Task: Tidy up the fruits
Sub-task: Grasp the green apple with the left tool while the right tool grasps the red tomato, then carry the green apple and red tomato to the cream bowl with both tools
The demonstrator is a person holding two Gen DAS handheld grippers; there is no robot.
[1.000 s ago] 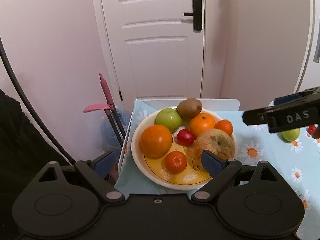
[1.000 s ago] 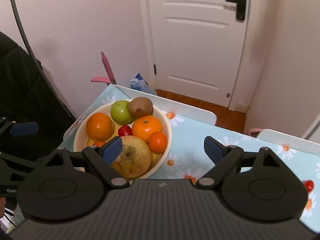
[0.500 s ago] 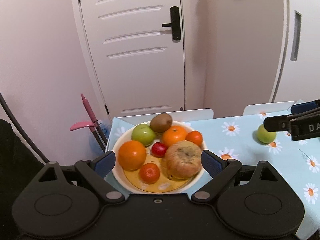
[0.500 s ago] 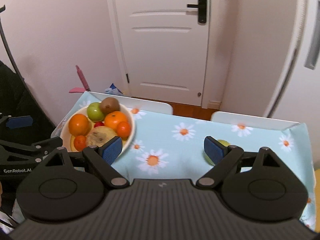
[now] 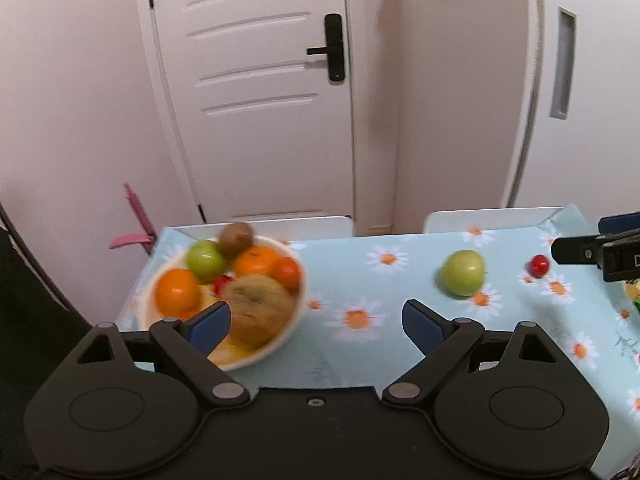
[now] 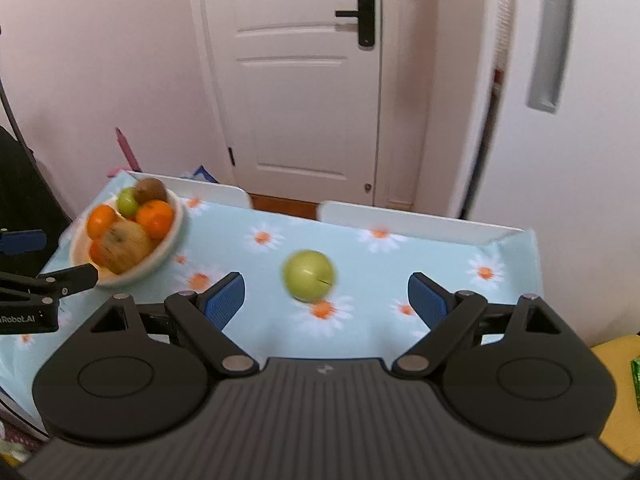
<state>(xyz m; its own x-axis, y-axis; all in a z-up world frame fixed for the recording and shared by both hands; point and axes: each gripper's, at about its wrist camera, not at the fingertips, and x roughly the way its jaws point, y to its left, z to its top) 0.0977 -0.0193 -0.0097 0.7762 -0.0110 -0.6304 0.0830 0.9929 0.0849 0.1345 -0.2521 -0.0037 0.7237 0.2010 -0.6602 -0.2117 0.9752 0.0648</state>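
A round white bowl with a yellow centre (image 5: pixel 294 322) sits at the near left of a table under a pale blue cloth printed with daisies (image 5: pixel 360 272), and it is already crowded. It holds two large oranges (image 5: pixel 178 290), a smaller orange fruit (image 5: pixel 287 273), a green apple (image 5: pixel 205 260), a brown kiwi (image 5: pixel 237 234) at the far rim, a big russet-skinned fruit (image 5: pixel 260 312) at the near side, and a small red one (image 5: pixel 222 282) half hidden among them. Most of the sorting looks done.

Two pieces remain loose on the cloth: a second green apple with a short stem (image 6: pixel 308 275), well apart from the bowl toward the middle of the table, and a small red fruit (image 5: pixel 539 266) farther right. Both would seem to belong in the bowl.

The left gripper (image 5: pixel 316 322) stands spread wide with nothing between its blue pads (image 5: pixel 210 325), the bowl's right edge behind its left finger. The right gripper (image 6: pixel 326 300) is likewise spread and empty; the loose apple lies on the cloth just beyond and between its fingers (image 6: pixel 224 300), untouched.

A second ago both cameras looked closely at the bowl, which filled the middle of the left view. Now both have swung right: the bowl sits off to the left, and the loose apple has come to the centre of the right view. A white panelled door (image 6: pixel 296 80) with a black handle stands behind the table.
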